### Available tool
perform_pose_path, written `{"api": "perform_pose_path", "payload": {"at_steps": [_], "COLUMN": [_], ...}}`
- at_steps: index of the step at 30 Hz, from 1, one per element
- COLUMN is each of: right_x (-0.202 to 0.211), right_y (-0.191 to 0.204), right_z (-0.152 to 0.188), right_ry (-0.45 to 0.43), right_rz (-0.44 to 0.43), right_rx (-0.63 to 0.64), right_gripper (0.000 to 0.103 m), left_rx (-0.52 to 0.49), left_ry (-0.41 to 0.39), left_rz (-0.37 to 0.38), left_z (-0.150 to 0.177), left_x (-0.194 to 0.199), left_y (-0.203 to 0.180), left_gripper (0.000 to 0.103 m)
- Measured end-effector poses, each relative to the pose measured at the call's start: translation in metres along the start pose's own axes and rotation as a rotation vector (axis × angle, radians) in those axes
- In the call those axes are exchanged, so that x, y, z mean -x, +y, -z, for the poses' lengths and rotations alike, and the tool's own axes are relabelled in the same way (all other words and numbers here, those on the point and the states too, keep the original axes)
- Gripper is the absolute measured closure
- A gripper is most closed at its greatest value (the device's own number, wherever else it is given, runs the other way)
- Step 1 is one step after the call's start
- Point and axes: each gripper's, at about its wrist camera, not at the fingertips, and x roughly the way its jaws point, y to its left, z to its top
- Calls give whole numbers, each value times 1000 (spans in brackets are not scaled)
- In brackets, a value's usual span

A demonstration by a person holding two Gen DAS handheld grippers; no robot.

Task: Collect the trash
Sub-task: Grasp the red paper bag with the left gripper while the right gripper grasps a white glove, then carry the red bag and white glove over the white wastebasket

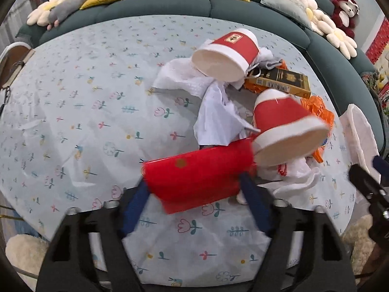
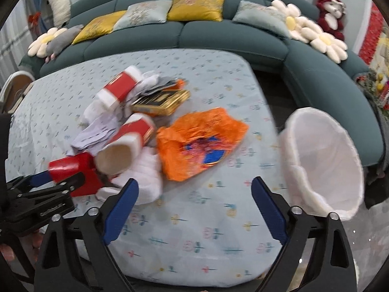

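The left gripper [image 1: 194, 185] straddles a red box [image 1: 199, 180], its blue pads seemingly pressing both ends, though blur hides contact. The right gripper [image 2: 194, 194] gapes empty, the orange wrapper [image 2: 194, 143] just ahead.

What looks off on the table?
Two red-and-white paper cups lie tipped on their sides in a heap of crumpled white tissue. An orange wrapper is crumpled beside them. A red box sits askew between the left gripper fingers.
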Motion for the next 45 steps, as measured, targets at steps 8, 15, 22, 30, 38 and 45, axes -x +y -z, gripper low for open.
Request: {"api": "perform_pose_path", "payload": {"at_steps": [8, 15, 22, 30, 38, 45], "right_x": [-30, -50, -40, -24, 4, 38], "right_y": [32, 46, 55, 49, 42, 26], "right_z": [3, 9, 11, 10, 9, 7], "right_ry": [72, 128, 106, 74, 34, -38], "right_rz": [-102, -176, -193, -208, -216, -220], "right_rx": [44, 55, 100, 100, 92, 70], "right_gripper": [43, 80, 94, 96, 96, 96], "left_rx": [17, 19, 23, 18, -2, -37], "left_ry": [25, 8, -13, -46, -85, -143], "left_rz": [41, 64, 83, 97, 122, 163], "left_z": [6, 10, 11, 14, 13, 10], "left_x": [-2, 7, 22, 43, 70, 104], "left_y": [7, 9, 9, 4, -6, -29], "left_gripper": [90, 97, 102, 103, 103, 103]}}
